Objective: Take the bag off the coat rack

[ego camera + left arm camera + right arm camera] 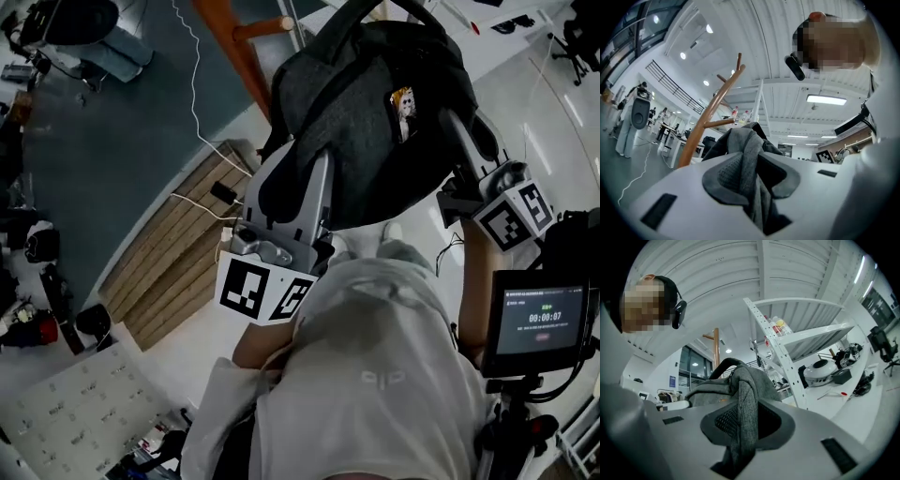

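We are gripping the bag point(375, 103) with both tongs. The left gripper point(752, 180) is pinching a fold of grey cloth between its pads and the right gripper point(740, 427) is clamping a similar fold, so both are sitting narrow on fabric. The bag is hanging in front of our chest, between the two grippers and just beside the coat rack point(710, 117); we are not able to tell whether any loop is catching a peg. We are judging it soft, floppy and fairly heavy, likely to sag and slip through thin folds, so the black top handle point(719, 365) would be giving a firmer hold. It is showing dark grey woven cloth, with a small yellow charm point(403, 105) on its front.
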